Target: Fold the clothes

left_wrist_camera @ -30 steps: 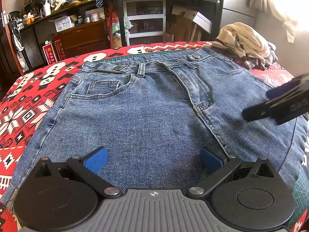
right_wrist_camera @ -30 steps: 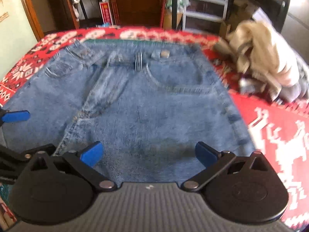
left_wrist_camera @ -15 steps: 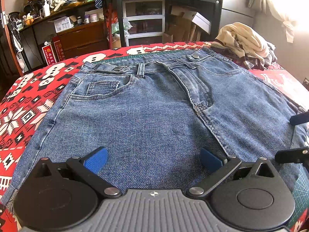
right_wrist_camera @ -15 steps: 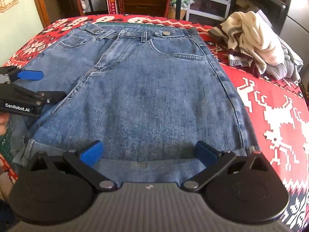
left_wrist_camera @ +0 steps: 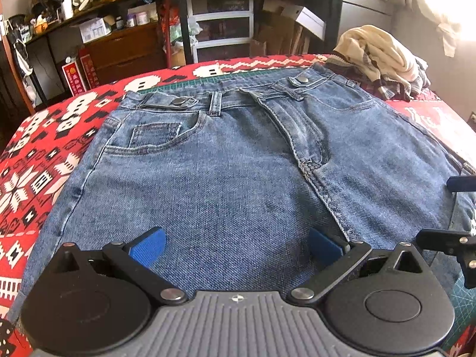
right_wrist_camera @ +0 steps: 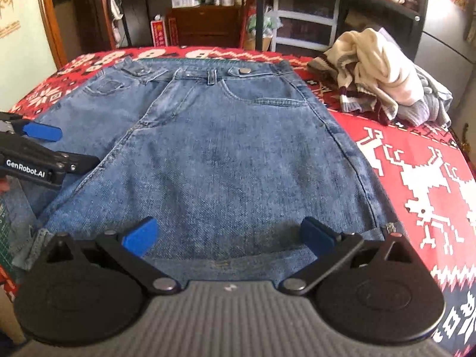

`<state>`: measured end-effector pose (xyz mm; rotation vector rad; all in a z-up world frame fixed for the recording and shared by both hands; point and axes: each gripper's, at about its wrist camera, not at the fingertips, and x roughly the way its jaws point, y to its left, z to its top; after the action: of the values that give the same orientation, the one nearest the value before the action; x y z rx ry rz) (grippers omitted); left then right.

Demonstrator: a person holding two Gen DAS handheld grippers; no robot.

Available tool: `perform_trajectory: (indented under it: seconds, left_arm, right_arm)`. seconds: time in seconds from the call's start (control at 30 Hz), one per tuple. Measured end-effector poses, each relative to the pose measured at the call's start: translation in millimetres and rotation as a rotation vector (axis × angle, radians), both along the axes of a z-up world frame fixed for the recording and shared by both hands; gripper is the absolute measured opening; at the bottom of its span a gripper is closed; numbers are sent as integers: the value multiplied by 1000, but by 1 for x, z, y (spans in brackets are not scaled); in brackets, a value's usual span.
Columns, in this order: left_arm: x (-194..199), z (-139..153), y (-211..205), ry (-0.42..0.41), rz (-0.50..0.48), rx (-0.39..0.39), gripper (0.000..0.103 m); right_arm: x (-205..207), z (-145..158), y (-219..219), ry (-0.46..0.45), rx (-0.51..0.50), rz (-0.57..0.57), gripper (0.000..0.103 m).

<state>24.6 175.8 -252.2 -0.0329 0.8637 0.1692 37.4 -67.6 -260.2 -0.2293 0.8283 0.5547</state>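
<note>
Blue denim shorts (left_wrist_camera: 238, 172) lie flat, front side up, on the red patterned cloth, waistband at the far side; the right wrist view shows them too, shorts (right_wrist_camera: 238, 154). My left gripper (left_wrist_camera: 235, 245) hovers open over the near part of the left leg, nothing between its blue pads. My right gripper (right_wrist_camera: 229, 235) is open above the hem of the right leg, also holding nothing. The other gripper's fingers show at the right edge of the left wrist view and the left edge of the right wrist view.
A pile of cream and grey clothes (right_wrist_camera: 383, 77) sits at the far right of the red patterned cloth (right_wrist_camera: 422, 163). A green cutting mat (left_wrist_camera: 462, 300) peeks out under the shorts. Shelves, drawers and boxes (left_wrist_camera: 223, 26) stand beyond the far edge.
My right gripper has pulled back from over the shorts' right side to the near hem. The left gripper has barely moved.
</note>
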Motion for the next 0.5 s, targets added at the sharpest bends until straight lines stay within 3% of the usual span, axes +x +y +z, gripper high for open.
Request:
perform_trajectory:
  seconds: [0.23,0.37,0.43,0.5]
  left_arm:
    - [-2,0,-2,-14,1,13,103]
    - [3,2,2,23,5,-14,103]
    - [5,4,5,48,-6,-24,101]
    - [3,8,8,46,-2,-36,94]
  right_arm:
    - [0,-3,0,-36,27,5,102]
    - [1,-1,-1,-11,8,6,102]
    - [5,10,-6,12,6,22,102]
    - [7,29,-22,-6,72,10,102]
